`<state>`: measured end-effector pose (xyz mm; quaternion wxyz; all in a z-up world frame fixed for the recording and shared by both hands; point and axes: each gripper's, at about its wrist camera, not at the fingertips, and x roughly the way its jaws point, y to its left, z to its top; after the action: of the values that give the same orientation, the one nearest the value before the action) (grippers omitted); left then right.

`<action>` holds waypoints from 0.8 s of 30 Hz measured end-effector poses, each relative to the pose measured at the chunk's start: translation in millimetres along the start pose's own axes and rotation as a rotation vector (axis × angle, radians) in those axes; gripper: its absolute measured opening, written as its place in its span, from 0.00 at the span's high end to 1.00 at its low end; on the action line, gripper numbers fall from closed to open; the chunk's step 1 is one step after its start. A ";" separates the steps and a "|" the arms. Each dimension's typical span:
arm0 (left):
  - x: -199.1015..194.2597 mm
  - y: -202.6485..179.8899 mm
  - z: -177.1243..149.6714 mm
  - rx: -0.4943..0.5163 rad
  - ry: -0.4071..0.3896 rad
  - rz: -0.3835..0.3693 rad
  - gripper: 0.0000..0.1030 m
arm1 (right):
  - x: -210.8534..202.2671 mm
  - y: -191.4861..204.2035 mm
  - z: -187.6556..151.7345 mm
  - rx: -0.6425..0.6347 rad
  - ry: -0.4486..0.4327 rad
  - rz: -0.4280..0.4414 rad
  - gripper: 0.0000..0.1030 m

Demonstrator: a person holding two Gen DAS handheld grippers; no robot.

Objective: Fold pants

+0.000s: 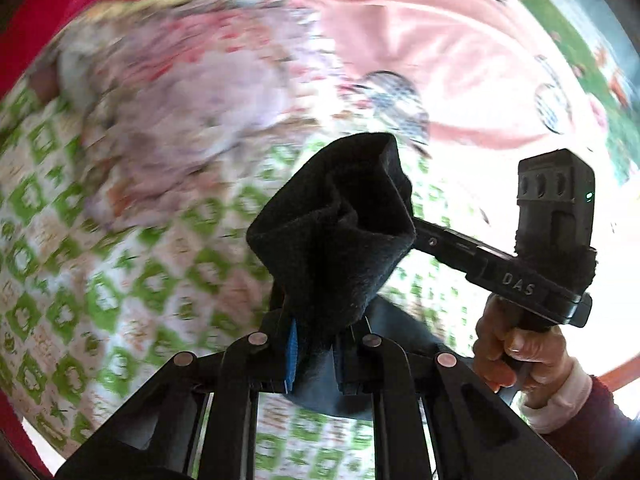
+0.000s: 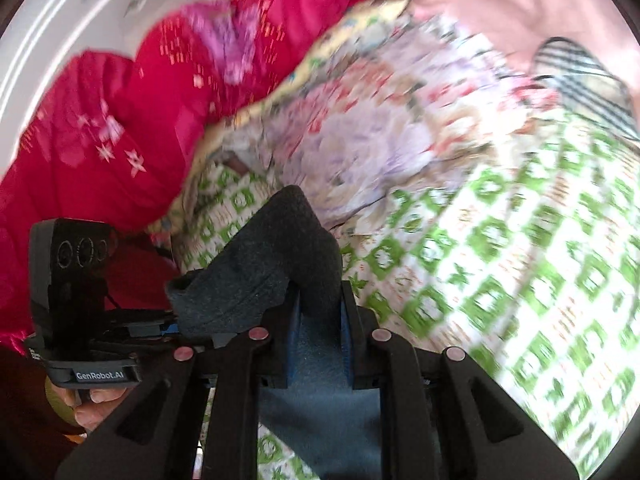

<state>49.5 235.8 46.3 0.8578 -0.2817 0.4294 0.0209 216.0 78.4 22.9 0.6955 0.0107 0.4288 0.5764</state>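
The dark navy pants are bunched up between the fingers of my left gripper, which is shut on them and holds them above the bed. My right gripper is shut on another part of the same pants, whose cloth hangs down under it. Each gripper shows in the other's view: the right one at the right of the left wrist view, the left one at the lower left of the right wrist view. The fingertips are hidden by cloth. Both views are blurred.
A green and white patterned bedsheet lies below. A crumpled pale floral garment sits on it, a pink cloth further back, and a red quilt against a white wall.
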 end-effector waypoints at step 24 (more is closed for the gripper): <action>55.1 -192.8 -102.8 0.472 0.160 -0.120 0.88 | -160.7 -81.7 -154.9 0.367 -0.260 -0.171 0.83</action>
<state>63.3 10.9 46.3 0.8628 -0.0995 0.4713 -0.1535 191.7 -153.6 -22.7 0.7777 0.1747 0.4325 0.4214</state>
